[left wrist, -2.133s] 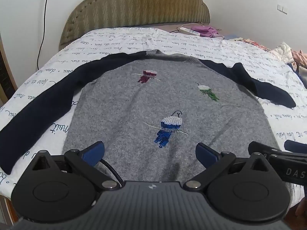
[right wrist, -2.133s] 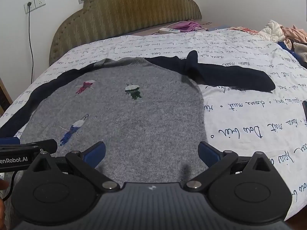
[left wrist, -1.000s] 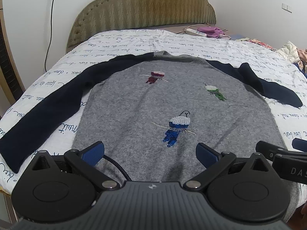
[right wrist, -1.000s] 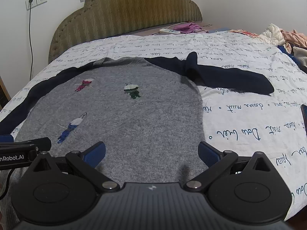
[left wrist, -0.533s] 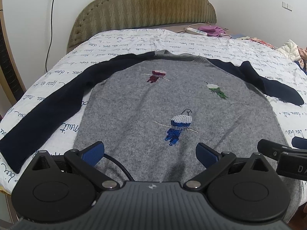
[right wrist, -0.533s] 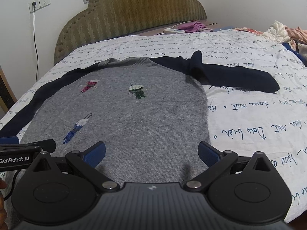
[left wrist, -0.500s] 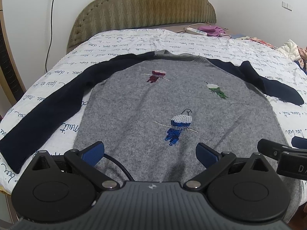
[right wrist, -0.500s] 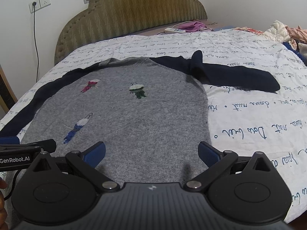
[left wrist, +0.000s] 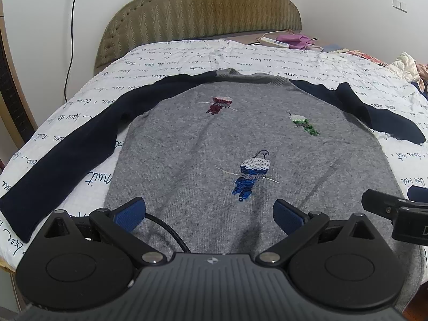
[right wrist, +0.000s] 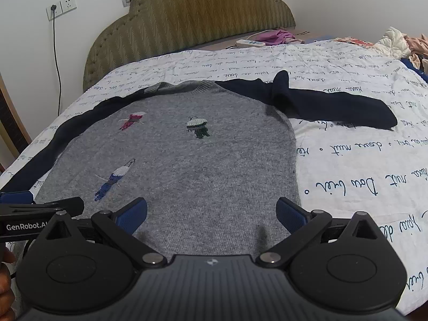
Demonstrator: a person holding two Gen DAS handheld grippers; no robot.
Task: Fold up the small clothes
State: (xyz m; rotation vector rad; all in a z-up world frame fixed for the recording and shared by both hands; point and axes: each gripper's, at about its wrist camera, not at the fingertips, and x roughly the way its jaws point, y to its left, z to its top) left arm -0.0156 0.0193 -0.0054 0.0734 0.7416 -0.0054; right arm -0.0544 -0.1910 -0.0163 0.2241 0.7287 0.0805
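A small grey sweater with navy sleeves and three embroidered figures lies flat, front up, on the bed. Its left sleeve stretches out toward the bed's left edge. The right sleeve lies out to the right with a raised crease near the shoulder. My left gripper hovers open over the hem's left half, nothing between its fingers. My right gripper hovers open over the hem's right half, also empty. Each gripper shows at the side of the other's view.
The bed has a white quilt with blue script and an olive padded headboard. A power strip and purple cloth lie near the headboard. Loose clothes pile at the far right. A cable hangs down the left wall.
Both grippers have drifted slightly, so the sweater sits a little differently in each view. The sweater itself has not moved and both grippers stay open.
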